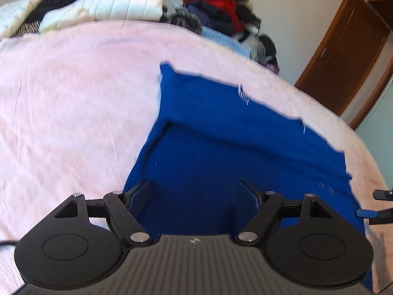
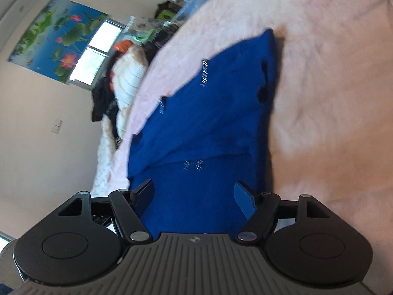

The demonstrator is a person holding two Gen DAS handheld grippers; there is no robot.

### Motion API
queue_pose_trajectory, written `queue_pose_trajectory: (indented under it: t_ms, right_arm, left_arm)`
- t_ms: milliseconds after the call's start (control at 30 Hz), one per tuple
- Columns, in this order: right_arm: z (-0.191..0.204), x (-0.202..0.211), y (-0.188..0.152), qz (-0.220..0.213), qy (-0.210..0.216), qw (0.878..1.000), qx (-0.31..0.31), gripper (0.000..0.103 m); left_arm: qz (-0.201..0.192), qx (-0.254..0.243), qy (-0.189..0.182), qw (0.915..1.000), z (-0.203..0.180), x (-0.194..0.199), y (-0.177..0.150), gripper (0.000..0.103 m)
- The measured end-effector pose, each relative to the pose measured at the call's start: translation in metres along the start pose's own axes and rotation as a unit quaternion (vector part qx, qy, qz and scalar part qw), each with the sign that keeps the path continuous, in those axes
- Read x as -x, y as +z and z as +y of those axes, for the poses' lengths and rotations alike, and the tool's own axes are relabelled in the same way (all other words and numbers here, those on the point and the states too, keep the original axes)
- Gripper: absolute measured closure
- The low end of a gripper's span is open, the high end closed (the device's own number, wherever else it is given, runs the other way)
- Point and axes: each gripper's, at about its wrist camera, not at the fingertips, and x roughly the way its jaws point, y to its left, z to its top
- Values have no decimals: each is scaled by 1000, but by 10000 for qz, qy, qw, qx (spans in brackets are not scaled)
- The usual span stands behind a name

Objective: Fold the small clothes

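A blue knit garment (image 1: pixel 221 142) lies partly folded on the pink bedspread (image 1: pixel 73 93); one layer is turned over along a crease across its middle. My left gripper (image 1: pixel 195 189) is open just above the garment's near part, nothing between its fingers. In the right wrist view the same blue garment (image 2: pixel 208 123) stretches away from my right gripper (image 2: pixel 194 189), which is open and empty over its near end. The right gripper's fingertips (image 1: pixel 368 212) show at the right edge of the left wrist view, beside the garment's edge.
Piles of clothes (image 1: pixel 216 7) and a white quilted jacket (image 1: pixel 122 2) lie at the far side of the bed. A wooden door (image 1: pixel 343 56) stands at the right. In the right wrist view, a window (image 2: pixel 98 49) and a flower poster (image 2: pixel 54 36) are on the wall.
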Motion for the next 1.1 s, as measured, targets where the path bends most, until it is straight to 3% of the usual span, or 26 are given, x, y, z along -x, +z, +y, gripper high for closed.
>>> queue_pose_trajectory:
  t_ms: [133,233,300,433,533,600,700,800,933,1000,1033,1067,1100]
  right_arm:
    - [23,17,7,-295,120,9985,440,34]
    - [59,25,42,-744,254,9869,1406,34]
    - [74,10,82,-734,85,9761,2043,33]
    - [79,-43,155,-243,-762,9580,2755,39]
    - [79,-79,185,209,-1237,9409,3145,38]
    - [77,-96,197,307,-1256,9348,3310,38]
    - [70,-119,207,782,-1068,9336,3329,38]
    - [63,-139,209,1087,-1169,9252,3442,37]
    - [65,-144,213,1150,-963,9183,3663,36]
    - [67,-146,210,1159,-956,9105,3853,47]
    - [70,-147,208,1238,-992,9023,4009,74]
    - [71,-150,206,1379,-1005,8963,4092,97]
    - [73,-150,204,1381,-1011,8918,4188,98]
  left_arm:
    - [-74,20,69,9999,-2,12,6,25]
    - [-592,-416,-144,9973,-18,19,44,25]
    - [-677,-527,-406,9955,-29,7,76,23]
    - [-198,-683,-902,9934,-44,-61,145,23]
    - [-25,-1077,-824,9908,-57,-113,178,23]
    - [309,-1342,-965,9858,-62,-148,190,23]
    - [691,-1531,-969,9810,-67,-193,197,23]
    - [1017,-1905,-906,9722,-72,-223,192,23]
    - [1113,-2576,-748,9569,-80,-241,182,23]
    - [1096,-2732,-756,9527,-84,-244,182,23]
    - [1071,-2819,-747,9505,-85,-244,182,24]
    - [1058,-2899,-754,9482,-86,-243,181,41]
    - [1061,-2966,-812,9456,-88,-242,181,71]
